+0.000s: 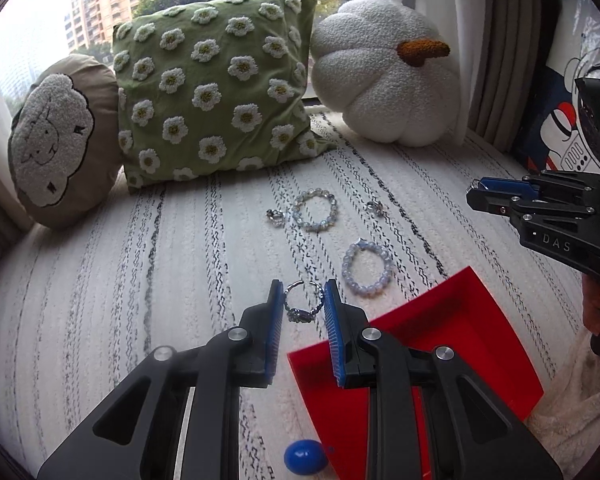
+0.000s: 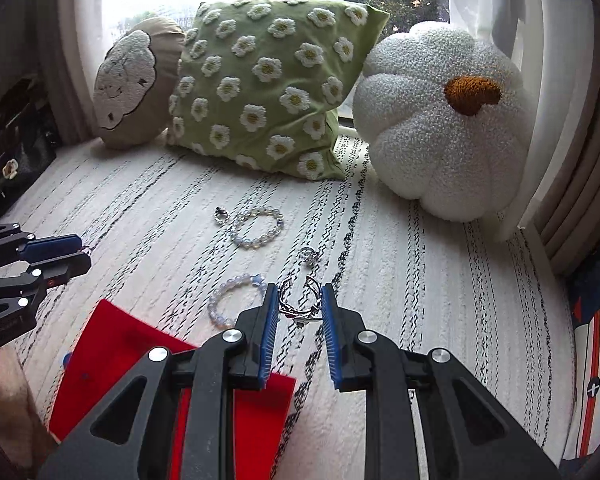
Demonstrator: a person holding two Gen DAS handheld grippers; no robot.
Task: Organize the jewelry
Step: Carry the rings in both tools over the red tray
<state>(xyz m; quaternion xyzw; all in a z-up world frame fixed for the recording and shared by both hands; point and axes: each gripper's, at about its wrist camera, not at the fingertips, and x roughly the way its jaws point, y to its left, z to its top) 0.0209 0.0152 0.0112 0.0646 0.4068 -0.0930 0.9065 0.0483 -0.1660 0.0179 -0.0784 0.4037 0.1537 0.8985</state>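
In the left wrist view my left gripper (image 1: 303,286) is shut on a silver open ring (image 1: 302,309), held above the striped cushion beside the red tray (image 1: 452,320). In the right wrist view my right gripper (image 2: 300,288) is shut on another silver ring (image 2: 300,305), just right of the red tray (image 2: 112,344). On the cushion lie two bead bracelets (image 1: 315,210) (image 1: 367,268) and two small rings (image 1: 275,217) (image 1: 376,207). Each gripper also shows side-on in the other's view: the right gripper (image 1: 471,193) and the left gripper (image 2: 85,254).
A beige sheep pillow (image 1: 56,140), a green daisy pillow (image 1: 216,88) and a white pumpkin pillow (image 1: 384,72) line the window at the back. A blue ball (image 1: 305,456) lies near the tray's front corner. A curtain (image 2: 560,120) hangs at the right.
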